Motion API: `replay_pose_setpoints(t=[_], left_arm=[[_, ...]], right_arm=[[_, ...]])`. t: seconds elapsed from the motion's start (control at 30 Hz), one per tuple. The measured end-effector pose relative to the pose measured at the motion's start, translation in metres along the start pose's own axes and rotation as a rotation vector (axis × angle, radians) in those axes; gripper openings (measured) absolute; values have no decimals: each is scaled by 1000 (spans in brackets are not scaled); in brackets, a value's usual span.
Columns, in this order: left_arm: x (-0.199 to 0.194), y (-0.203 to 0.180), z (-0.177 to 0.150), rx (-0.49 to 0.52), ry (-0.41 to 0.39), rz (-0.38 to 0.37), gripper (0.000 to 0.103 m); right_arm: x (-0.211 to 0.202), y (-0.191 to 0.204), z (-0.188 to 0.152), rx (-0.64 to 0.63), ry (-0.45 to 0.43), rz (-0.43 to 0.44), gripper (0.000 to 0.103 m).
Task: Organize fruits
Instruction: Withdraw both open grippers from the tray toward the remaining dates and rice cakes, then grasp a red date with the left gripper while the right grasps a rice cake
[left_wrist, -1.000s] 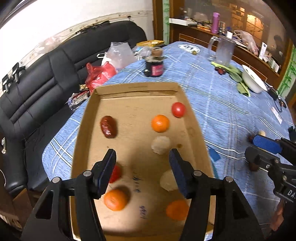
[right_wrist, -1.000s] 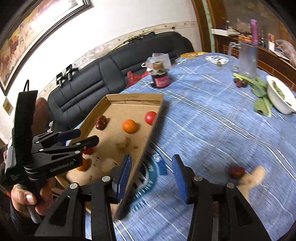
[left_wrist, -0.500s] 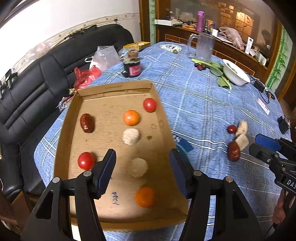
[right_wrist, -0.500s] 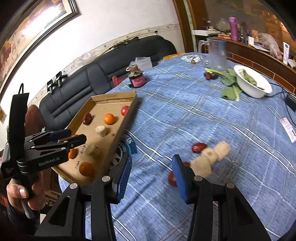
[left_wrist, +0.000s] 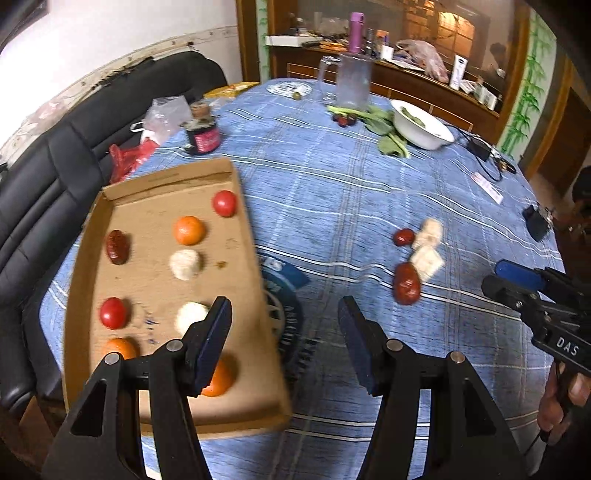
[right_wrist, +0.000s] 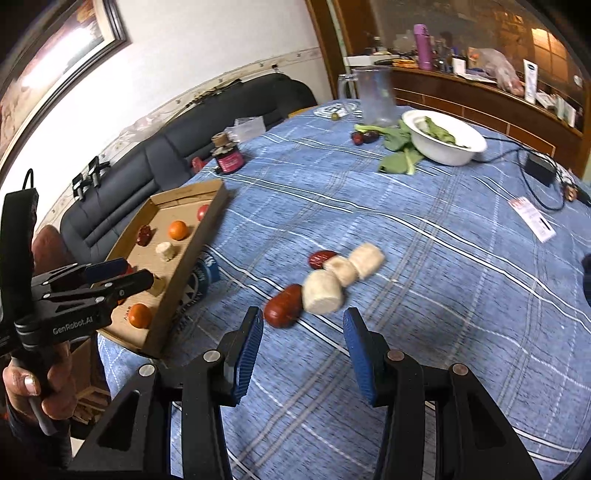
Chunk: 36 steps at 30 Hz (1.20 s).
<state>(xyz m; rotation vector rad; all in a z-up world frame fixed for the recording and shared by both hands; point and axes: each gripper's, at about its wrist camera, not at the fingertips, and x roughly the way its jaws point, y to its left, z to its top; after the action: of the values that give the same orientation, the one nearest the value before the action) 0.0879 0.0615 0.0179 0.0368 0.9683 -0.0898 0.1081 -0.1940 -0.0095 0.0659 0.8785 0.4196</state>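
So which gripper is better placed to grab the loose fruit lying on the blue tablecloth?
Right. The right gripper is open just short of the dark red date, while the left gripper hangs by the cardboard tray.

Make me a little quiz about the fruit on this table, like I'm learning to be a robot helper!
1. True or false: the right gripper is squeezing a fruit.
2. How many orange fruits lie in the cardboard tray?
3. Which loose piece on the blue tablecloth sits nearest the right gripper's jaws: A) nearest red date, B) white bowl, C) glass pitcher?

Key: 1. False, its jaws are open and empty. 2. Three. 3. A.
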Motion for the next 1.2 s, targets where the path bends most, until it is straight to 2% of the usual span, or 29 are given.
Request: replay_pose_setpoints(t=[0.47, 0.97, 1.03, 1.07, 1.1, 1.2], left_arm=[[24, -55, -2, 78, 52, -108, 58], [77, -102, 5, 172, 118, -132, 58], [88, -101, 4, 165, 140, -137, 52], [89, -99, 3, 161, 128, -130, 43], [87, -97, 3, 162, 119, -135, 26], [80, -85, 3, 132, 113, -162, 26]], right_arm=[[2, -35, -12, 60, 10, -4, 47], [13, -51, -10, 90, 22, -2, 47], [17, -49, -8, 88, 26, 3, 47], [19, -48, -7, 85, 27, 6, 47], [22, -45, -5, 79, 28, 11, 47], [32, -37, 1, 68, 34, 25, 47]])
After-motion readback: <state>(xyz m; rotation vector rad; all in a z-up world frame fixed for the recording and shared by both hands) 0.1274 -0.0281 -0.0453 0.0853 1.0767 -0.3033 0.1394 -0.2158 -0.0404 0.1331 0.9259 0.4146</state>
